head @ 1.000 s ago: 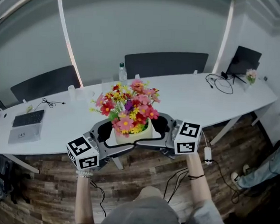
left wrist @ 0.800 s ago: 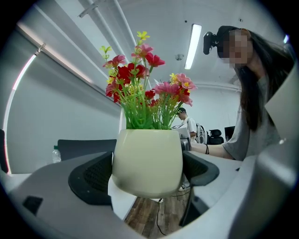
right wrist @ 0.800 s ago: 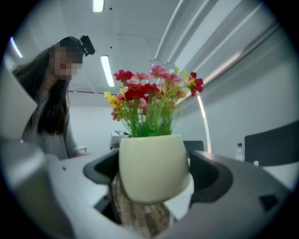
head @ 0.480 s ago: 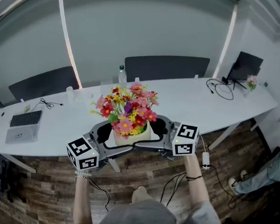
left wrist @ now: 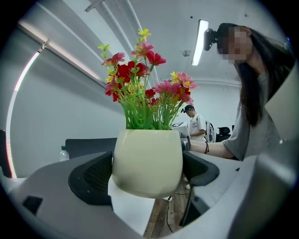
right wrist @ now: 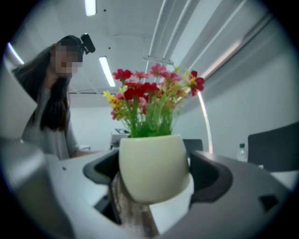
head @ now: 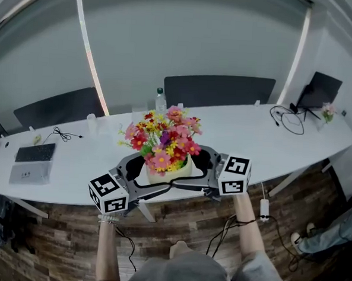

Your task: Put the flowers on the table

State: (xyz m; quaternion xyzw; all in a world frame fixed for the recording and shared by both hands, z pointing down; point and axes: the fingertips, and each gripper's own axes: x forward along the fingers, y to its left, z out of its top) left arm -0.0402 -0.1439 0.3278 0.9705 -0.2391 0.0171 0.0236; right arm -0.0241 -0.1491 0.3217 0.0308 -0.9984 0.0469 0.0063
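Cream pot (head: pixel 168 173) of red, pink and yellow flowers (head: pixel 163 139), its lower half hidden from above by grey jaws, hangs over the near edge of the long white worktop (head: pixel 265 139). One pot, two holders: the left claw (left wrist: pixel 145 173) and right claw (right wrist: pixel 154 176) each clamp its sides from opposite directions, the pot centred between each pair of jaws.

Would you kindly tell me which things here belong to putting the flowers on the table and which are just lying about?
Belongs to the job: flower pot, gripped by left gripper and right gripper; white table.
Just lying about: water bottle, laptop, coiled cable.
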